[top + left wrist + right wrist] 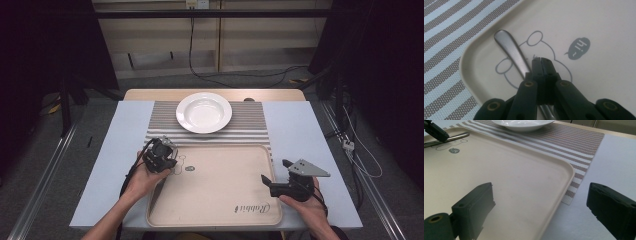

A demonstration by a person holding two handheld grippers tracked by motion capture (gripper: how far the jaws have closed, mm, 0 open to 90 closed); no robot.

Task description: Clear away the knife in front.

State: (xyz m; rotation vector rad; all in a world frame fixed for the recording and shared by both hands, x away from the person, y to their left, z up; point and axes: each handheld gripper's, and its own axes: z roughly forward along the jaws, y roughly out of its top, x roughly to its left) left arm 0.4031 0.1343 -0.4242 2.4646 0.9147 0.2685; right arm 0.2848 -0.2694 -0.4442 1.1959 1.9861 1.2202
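Note:
A metal utensil handle (510, 50) lies in the far left corner of the beige tray (225, 200), across a printed cartoon outline. My left gripper (541, 60) points down at it with its jaws together; the handle runs underneath them and comes out behind. In the high view the left gripper (169, 158) hangs over that tray corner. My right gripper (276, 171) hovers at the tray's right edge, jaws wide apart with nothing between them. From the right gripper view (541, 202) I see the tray rim (567, 173) below and the handle (454, 137) far off.
A white plate (204, 112) sits beyond the tray on a striped placemat (252, 125). A pale blue cloth (295, 130) covers the table on both sides. The tray carries a small grey "hi" speech bubble (578, 48).

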